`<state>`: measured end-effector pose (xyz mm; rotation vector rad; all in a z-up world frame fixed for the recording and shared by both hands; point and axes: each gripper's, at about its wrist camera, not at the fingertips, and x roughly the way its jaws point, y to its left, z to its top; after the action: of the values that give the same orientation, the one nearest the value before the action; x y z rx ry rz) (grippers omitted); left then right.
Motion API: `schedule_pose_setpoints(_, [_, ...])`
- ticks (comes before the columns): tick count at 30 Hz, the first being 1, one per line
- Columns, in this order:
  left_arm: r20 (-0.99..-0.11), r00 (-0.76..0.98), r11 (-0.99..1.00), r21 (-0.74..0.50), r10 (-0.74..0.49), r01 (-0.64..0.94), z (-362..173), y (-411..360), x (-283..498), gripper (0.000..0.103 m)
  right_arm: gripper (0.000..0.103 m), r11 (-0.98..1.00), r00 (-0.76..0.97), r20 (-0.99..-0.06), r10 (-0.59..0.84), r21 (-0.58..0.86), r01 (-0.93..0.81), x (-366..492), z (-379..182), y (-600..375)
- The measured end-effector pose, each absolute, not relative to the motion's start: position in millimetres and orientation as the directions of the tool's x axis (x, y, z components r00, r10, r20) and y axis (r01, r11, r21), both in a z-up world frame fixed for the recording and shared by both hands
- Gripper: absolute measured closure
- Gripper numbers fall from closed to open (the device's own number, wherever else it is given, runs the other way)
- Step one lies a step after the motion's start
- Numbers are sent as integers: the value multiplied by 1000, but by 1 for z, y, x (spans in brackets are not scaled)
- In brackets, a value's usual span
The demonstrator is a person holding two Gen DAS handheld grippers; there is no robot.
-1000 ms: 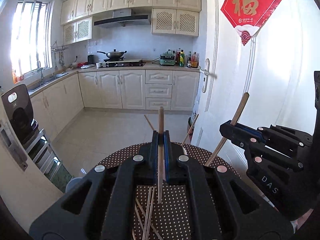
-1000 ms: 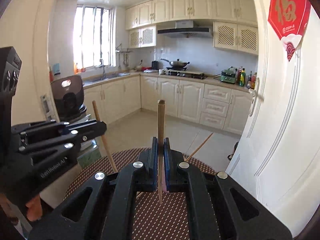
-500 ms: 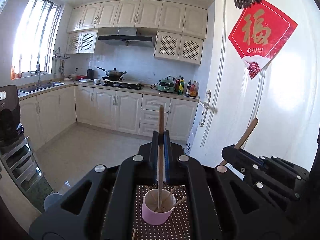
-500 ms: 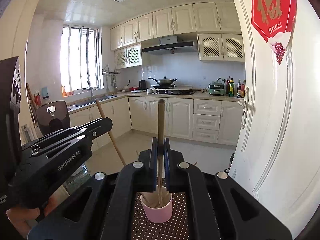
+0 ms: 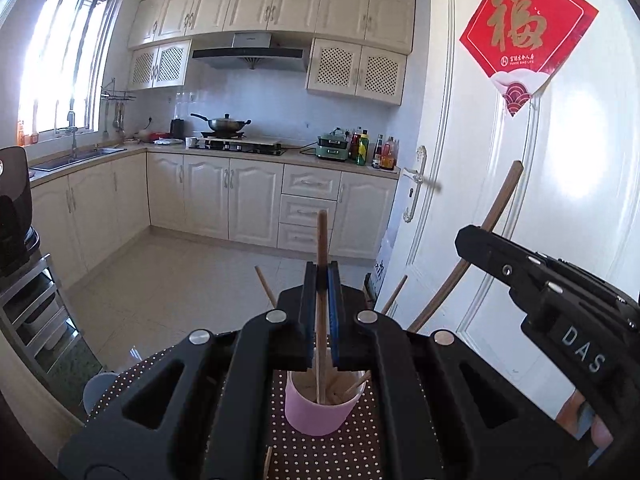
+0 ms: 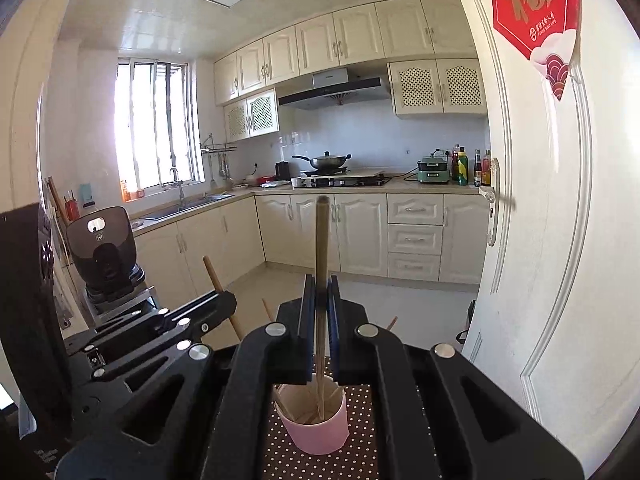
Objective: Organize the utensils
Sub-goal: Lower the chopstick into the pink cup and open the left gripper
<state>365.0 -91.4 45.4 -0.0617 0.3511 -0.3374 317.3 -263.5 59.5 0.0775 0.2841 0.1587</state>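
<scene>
My left gripper is shut on a wooden chopstick held upright, its lower end inside a pink cup on the brown dotted table. My right gripper is shut on another chopstick, its tip also inside the pink cup. The cup holds several chopsticks. The right gripper shows at the right of the left wrist view, the left gripper at the left of the right wrist view.
A loose chopstick lies on the table before the cup. A white door stands close on the right. A black appliance on a metal rack is at the left. Kitchen cabinets and floor lie beyond.
Both grippers rose and tilted up over the pink cup. The two held chopsticks now reach down into the cup. Both stay shut.
</scene>
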Motion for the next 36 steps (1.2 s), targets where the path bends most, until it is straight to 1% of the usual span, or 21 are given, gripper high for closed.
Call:
schedule_pose_setpoints(4, [-349, 877, 944, -106, -329, 312, 38, -92, 365, 97, 99, 984, 941, -292, 171, 100, -148, 321, 55, -262])
schedule_pose_setpoints(11, [-351, 877, 944, -86, -329, 320, 36, -90, 359, 97, 99, 984, 933, -316, 173, 100, -149, 323, 51, -259])
schedule_pose_setpoints(19, [-376, 867, 943, -70, -326, 324, 36, -86, 354, 96, 99, 983, 918, -357, 172, 119, -138, 328, 35, -260])
schedule_pose_setpoints(26, [-401, 862, 949, -77, -310, 306, 34, -79, 352, 96, 99, 981, 903, -392, 177, 139, -132, 332, 25, -260])
schedule_pose_setpoints(27, [-410, 858, 949, -74, -309, 306, 34, -79, 352, 93, 99, 982, 900, -398, 175, 139, -130, 332, 23, -260])
schedule_pose_setpoints(29, [-419, 858, 952, -65, -297, 298, 33, -79, 351, 79, 98, 982, 895, -410, 176, 136, -131, 333, 20, -259])
schedule_pose_setpoints(30, [-421, 857, 953, -64, -296, 298, 33, -79, 351, 60, 98, 982, 892, -417, 175, 135, -130, 334, 18, -259])
schedule_pose_setpoints(31, [-426, 854, 951, -66, -299, 301, 32, -79, 350, 51, 98, 982, 889, -424, 175, 134, -129, 335, 16, -258])
schedule_pose_setpoints(34, [-447, 847, 953, -51, -288, 297, 32, -82, 350, 51, 98, 983, 883, -436, 171, 135, -124, 335, 13, -259])
schedule_pose_setpoints(36, [-440, 854, 956, -41, -277, 289, 33, -80, 347, 49, 97, 981, 880, -440, 179, 147, -126, 334, 12, -260])
